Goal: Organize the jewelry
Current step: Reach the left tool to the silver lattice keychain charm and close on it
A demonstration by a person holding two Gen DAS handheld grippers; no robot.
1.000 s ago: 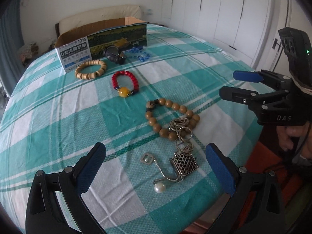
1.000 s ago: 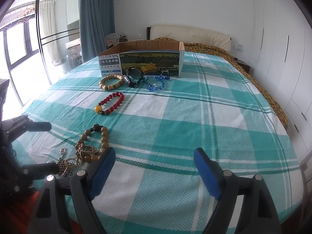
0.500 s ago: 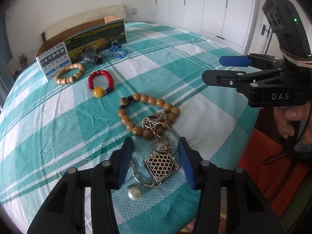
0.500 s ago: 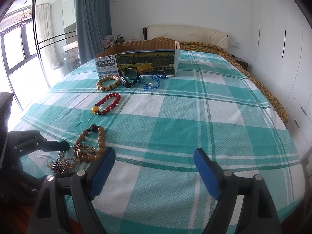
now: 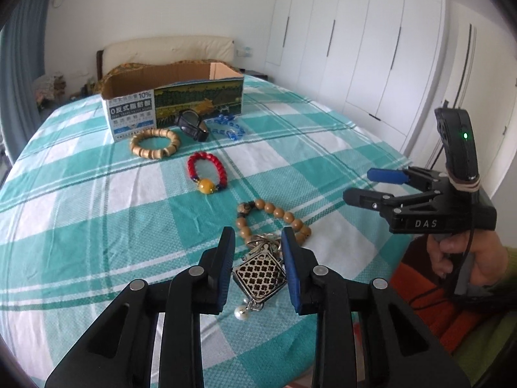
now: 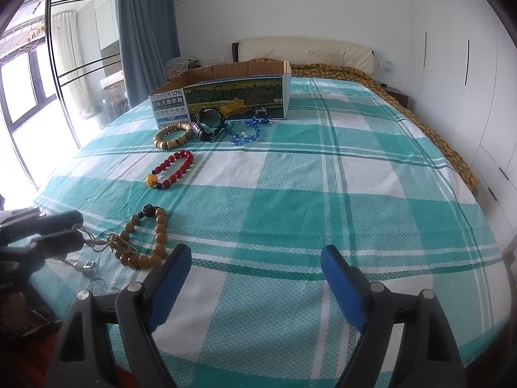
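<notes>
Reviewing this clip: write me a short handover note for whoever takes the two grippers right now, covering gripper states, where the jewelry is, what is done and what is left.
Left gripper: jaws closing around the square lattice pendant of the metal chain piece; its pearl hangs below. Contact with the pads is not clear.
Right gripper: open, empty, over bare bedspread.
On the bed: brown bead bracelet touching the chain's rings, red bracelet, wooden bracelet, black watch and blue bead chain in front of the cardboard box.
Done: nothing seen inside the box.
Left: probably every piece, starting with the pendant.
</notes>
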